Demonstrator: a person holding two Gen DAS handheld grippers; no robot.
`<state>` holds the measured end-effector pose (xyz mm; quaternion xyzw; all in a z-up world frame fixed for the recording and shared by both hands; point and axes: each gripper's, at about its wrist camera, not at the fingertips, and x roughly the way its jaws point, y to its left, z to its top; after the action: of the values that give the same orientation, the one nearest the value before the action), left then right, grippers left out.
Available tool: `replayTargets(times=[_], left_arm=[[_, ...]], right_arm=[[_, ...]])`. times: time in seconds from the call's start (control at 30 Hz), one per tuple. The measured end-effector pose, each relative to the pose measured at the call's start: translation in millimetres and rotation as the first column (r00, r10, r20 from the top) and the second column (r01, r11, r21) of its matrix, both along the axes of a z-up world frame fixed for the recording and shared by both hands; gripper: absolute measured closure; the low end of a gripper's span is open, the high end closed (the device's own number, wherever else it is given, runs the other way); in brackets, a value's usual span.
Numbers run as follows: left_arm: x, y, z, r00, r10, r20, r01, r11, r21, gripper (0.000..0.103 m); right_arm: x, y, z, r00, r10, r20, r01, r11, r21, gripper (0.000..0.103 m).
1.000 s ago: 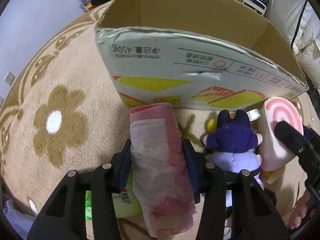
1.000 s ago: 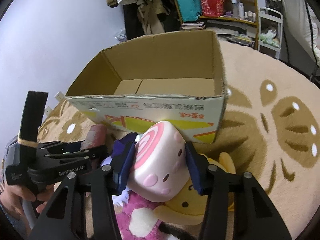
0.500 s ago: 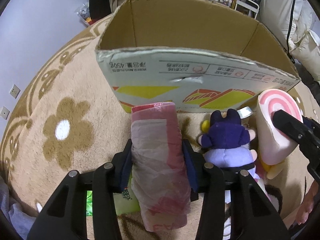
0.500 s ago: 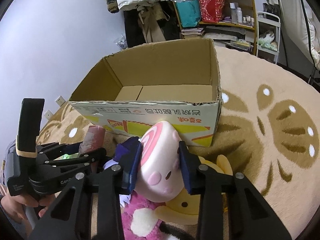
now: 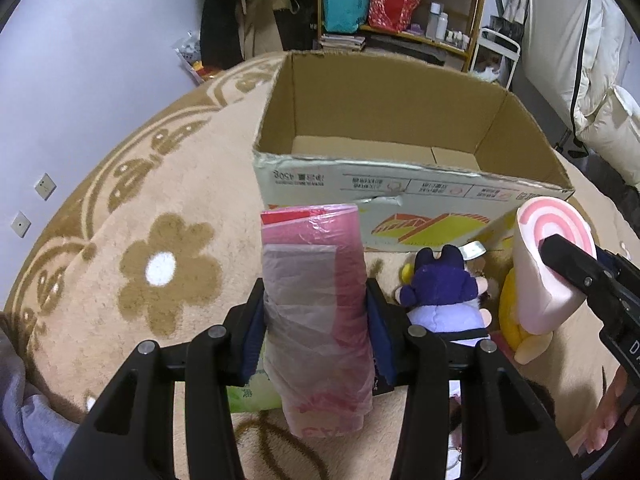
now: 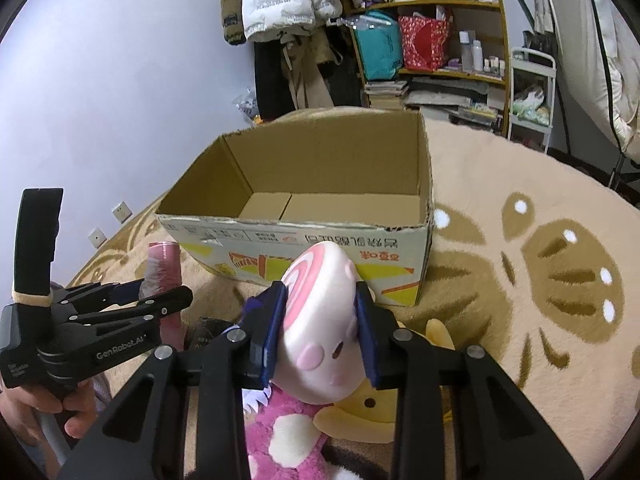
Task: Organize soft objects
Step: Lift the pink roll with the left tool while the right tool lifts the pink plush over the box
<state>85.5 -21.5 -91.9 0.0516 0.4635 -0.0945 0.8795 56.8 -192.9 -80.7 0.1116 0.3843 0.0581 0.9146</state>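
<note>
My left gripper (image 5: 316, 332) is shut on a pink plastic-wrapped roll (image 5: 316, 300), held above the rug in front of the open cardboard box (image 5: 400, 196). My right gripper (image 6: 320, 328) is shut on a pink-and-white swirl plush (image 6: 318, 324), held a little above the toy pile, short of the box (image 6: 304, 236). The swirl plush also shows in the left wrist view (image 5: 548, 264), and the roll shows in the right wrist view (image 6: 162, 268). The box inside is bare.
A purple-and-white plush (image 5: 444, 296), a yellow plush (image 6: 384, 412) and a pink spotted plush (image 6: 288, 436) lie on the tan flower rug (image 5: 140, 240). A green packet (image 5: 252, 392) lies under my left gripper. Shelves (image 6: 440, 40) and hanging coats stand behind the box.
Both grippers have risen with their loads and tilted up, so the inside of the box now shows in the left wrist view. The grips are unchanged.
</note>
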Motion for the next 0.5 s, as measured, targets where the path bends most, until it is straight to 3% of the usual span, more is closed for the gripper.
replayTargets(times=[0.5], left_arm=[[-10, 21, 19, 0.995, 0.028, 0.099, -0.030, 0.999, 0.020, 0.059]], right_arm=[[-20, 10, 18, 0.996, 0.016, 0.088, -0.014, 0.999, -0.029, 0.069]])
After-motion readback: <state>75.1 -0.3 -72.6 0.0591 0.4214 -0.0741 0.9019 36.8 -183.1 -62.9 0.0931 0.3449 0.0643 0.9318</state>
